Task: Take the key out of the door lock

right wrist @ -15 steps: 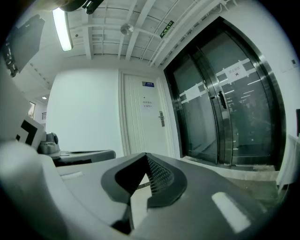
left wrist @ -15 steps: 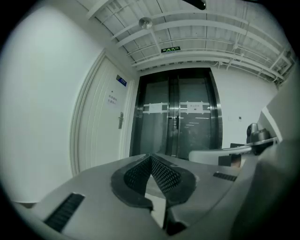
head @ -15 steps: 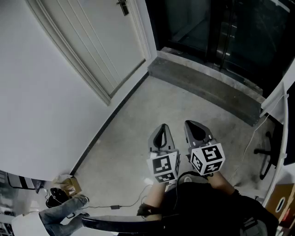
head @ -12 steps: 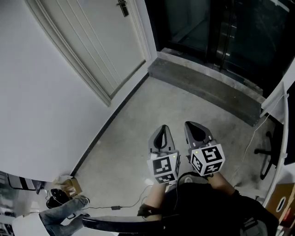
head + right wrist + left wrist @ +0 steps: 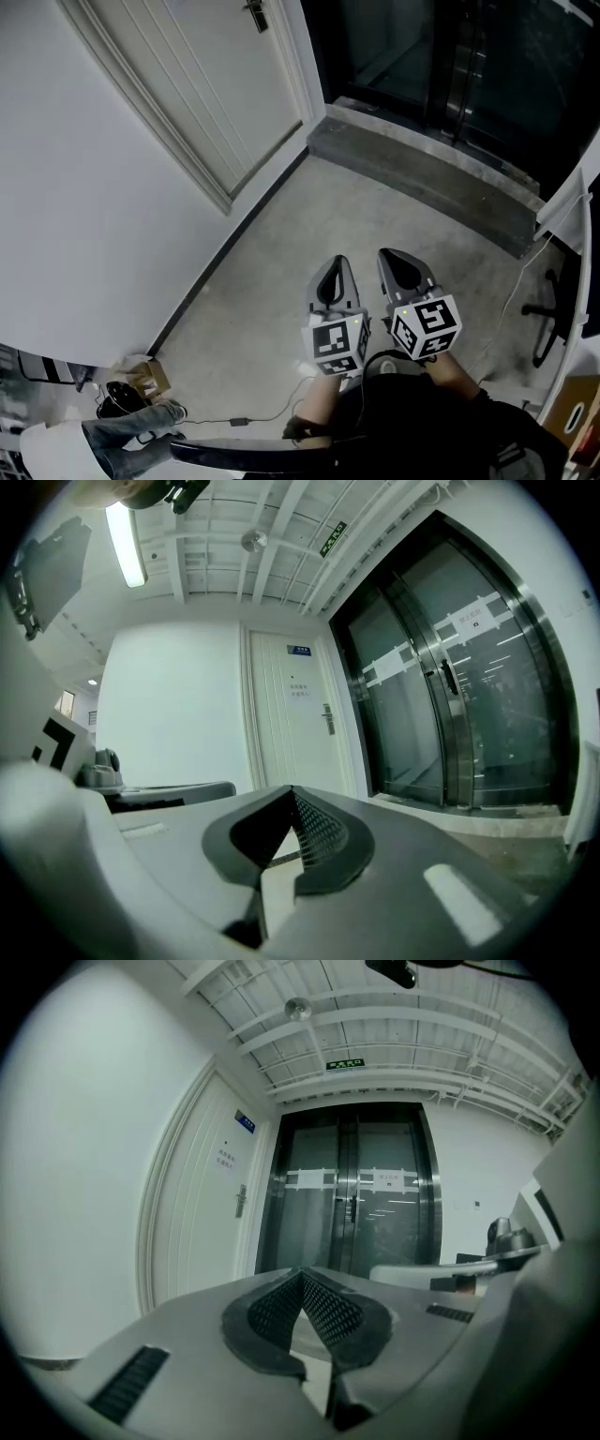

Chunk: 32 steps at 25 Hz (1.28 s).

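Task's basically not begun yet. Left gripper (image 5: pixel 332 272) and right gripper (image 5: pixel 396 261) are both pinched together on nothing, low over the floor (image 5: pixel 309 234), well apart from the door (image 5: pixel 206 84). The lock (image 5: pixel 255 14) sits near the door's right edge. The key's too small to make out.

Two tongs (image 5: pixel 334 270) (image 5: pixel 399 261), one door (image 5: pixel 211 80)

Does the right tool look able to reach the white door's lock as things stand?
Probably not from here. The right tool, shut, is held close to the body, while the door lock lies far across the floor. Nothing stands between them, so stepping closer should do.
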{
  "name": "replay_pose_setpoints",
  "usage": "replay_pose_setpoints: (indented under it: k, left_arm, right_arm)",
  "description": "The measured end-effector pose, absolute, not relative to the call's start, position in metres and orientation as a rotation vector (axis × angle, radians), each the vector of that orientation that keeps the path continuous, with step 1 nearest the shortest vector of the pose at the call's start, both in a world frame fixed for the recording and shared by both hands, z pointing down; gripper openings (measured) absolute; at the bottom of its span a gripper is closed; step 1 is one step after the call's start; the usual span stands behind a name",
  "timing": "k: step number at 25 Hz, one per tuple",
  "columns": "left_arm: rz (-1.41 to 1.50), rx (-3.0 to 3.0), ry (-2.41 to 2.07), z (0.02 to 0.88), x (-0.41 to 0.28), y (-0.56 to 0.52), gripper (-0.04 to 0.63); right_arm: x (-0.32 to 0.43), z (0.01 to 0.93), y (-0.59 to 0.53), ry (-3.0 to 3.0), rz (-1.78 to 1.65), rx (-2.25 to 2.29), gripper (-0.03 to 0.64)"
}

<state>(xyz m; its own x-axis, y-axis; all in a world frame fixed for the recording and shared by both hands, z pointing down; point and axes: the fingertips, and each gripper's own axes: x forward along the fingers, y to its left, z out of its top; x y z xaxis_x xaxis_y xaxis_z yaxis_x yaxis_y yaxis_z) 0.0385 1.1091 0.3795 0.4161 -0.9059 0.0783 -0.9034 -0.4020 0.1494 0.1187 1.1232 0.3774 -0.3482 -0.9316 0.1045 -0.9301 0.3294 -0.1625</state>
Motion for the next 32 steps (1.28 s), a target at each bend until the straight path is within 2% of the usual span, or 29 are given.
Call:
replay_pose_setpoints:
  k: [11,16,26,32]
  left_arm:
    - [-0.050,2.536,-1.485,0.393,-0.014,1.078,0.000]
    - [-0.002,2.580,-1.259,0.409,0.015,1.050,0.000]
    - [-0.095,2.478,-1.521,0.396,0.018,0.876,0.000]
    - [-0.117,2.470,-1.596,0.372,0.037,0.776,0.000]
  right_arm:
    - [0.058,0.378,1.083,2.548,-0.291,-1.640,0.002]
    - [0.056,0.380,1.051,2.542,-0.365,-1.534,0.002]
    - [0.094,0.386,0.880,2.538,-0.394,-1.580,0.002]
    - [0.102,0.360,0.780,2.619,-0.274,-1.451,0.002]
